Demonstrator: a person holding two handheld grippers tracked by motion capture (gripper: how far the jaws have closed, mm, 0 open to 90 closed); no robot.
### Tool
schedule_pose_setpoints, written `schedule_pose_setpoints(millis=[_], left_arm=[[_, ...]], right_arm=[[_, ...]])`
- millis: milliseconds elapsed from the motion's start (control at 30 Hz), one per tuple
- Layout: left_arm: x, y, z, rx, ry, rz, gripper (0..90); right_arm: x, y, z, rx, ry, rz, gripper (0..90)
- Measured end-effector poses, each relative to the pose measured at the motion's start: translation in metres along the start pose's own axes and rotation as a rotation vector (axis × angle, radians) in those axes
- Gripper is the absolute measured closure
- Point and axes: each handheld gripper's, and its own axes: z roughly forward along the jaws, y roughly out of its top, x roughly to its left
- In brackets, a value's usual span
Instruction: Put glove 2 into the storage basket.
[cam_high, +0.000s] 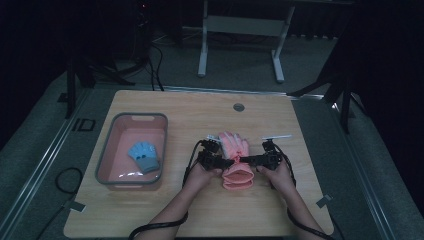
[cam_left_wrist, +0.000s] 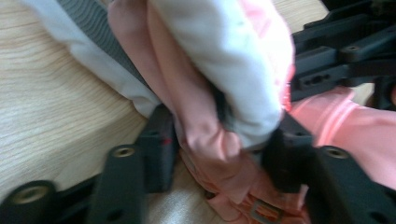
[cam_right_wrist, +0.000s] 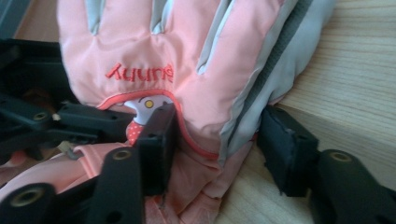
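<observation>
A pink glove (cam_high: 235, 150) with grey trim lies palm down at the middle of the wooden table (cam_high: 200, 210), fingers pointing away and cuff toward the person. My left gripper (cam_high: 227, 162) comes at the wrist of the glove from the left, and my right gripper (cam_high: 245, 161) from the right. In the left gripper view the pads (cam_left_wrist: 161, 144) pinch bunched pink and white glove fabric (cam_left_wrist: 219, 93), with the left gripper (cam_left_wrist: 223, 149) shut on it. In the right gripper view the right gripper (cam_right_wrist: 219, 140) is shut on the grey-edged side of the glove (cam_right_wrist: 154, 46).
A grey bin (cam_high: 106, 150) with a pink inside stands at the left of the table and holds a small blue glove (cam_high: 144, 156). A round cable hole (cam_high: 238, 107) sits near the far edge. White table legs (cam_high: 202, 55) stand beyond.
</observation>
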Motion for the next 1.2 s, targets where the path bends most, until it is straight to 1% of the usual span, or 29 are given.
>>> schedule_pose_setpoints(millis=[33, 100, 167, 200, 233, 267, 333, 367, 400, 433, 500, 567, 767, 800, 867, 900, 1033, 1167, 1200], left_arm=[[0.0, 0.0, 0.0, 0.001, -0.002, 0.005, 56.1], [-0.002, 0.001, -0.002, -0.002, 0.0, 0.019, 62.9], [-0.004, 0.002, -0.003, 0.004, 0.005, 0.031, 66.1], [-0.006, 0.003, -0.005, 0.003, 0.001, 0.027, 68.2], [-0.007, 0.004, -0.006, 0.009, 0.003, 0.032, 68.7], [-0.008, 0.005, -0.007, 0.016, 0.007, 0.039, 69.0], [-0.009, 0.007, -0.009, 0.021, 0.007, 0.038, 69.4], [-0.009, 0.009, -0.012, 0.034, 0.005, 0.041, 69.4], [-0.01, 0.01, -0.013, 0.034, 0.004, 0.039, 69.6], [-0.011, 0.011, -0.016, 0.035, 0.002, 0.044, 69.9], [-0.015, 0.013, -0.022, 0.032, 0.009, 0.058, 70.0], [-0.018, 0.015, -0.029, 0.031, 0.018, 0.074, 70.1], [-0.023, 0.024, -0.055, 0.014, 0.039, 0.101, 70.0], [-0.023, 0.025, -0.059, 0.015, 0.039, 0.102, 70.0], [-0.022, 0.027, -0.068, 0.013, 0.034, 0.1, 69.9], [-0.022, 0.028, -0.073, 0.014, 0.034, 0.104, 70.0], [-0.02, 0.032, -0.09, 0.013, 0.038, 0.109, 69.9], [-0.016, 0.037, -0.108, 0.014, 0.043, 0.113, 69.8], [-0.015, 0.038, -0.112, 0.012, 0.046, 0.117, 69.8]], right_arm=[[0.002, 0.0, 0.0, -0.007, 0.004, -0.009, 57.8], [0.007, -0.002, -0.001, -0.023, -0.014, -0.031, 66.4], [0.013, -0.003, -0.002, -0.037, -0.043, -0.054, 70.8], [0.016, -0.004, -0.003, -0.043, -0.055, -0.071, 72.1], [0.019, -0.004, -0.005, -0.05, -0.064, -0.082, 72.9], [0.022, -0.004, -0.006, -0.053, -0.071, -0.086, 73.5], [0.024, -0.004, -0.006, -0.057, -0.074, -0.088, 73.8], [0.026, -0.004, -0.007, -0.062, -0.078, -0.092, 74.0], [0.03, -0.004, -0.009, -0.066, -0.089, -0.098, 74.4], [0.032, -0.004, -0.01, -0.071, -0.091, -0.096, 74.6], [0.036, -0.003, -0.013, -0.081, -0.089, -0.104, 74.6], [0.043, -0.001, -0.016, -0.09, -0.093, -0.119, 74.5], [0.066, 0.008, -0.022, -0.119, -0.095, -0.14, 74.6], [0.07, 0.009, -0.023, -0.124, -0.096, -0.148, 74.6], [0.078, 0.013, -0.024, -0.128, -0.091, -0.149, 74.6], [0.082, 0.015, -0.024, -0.131, -0.089, -0.158, 74.6], [0.097, 0.022, -0.023, -0.139, -0.08, -0.166, 74.5], [0.112, 0.029, -0.021, -0.146, -0.067, -0.159, 74.5], [0.116, 0.031, -0.02, -0.148, -0.069, -0.164, 74.5]])
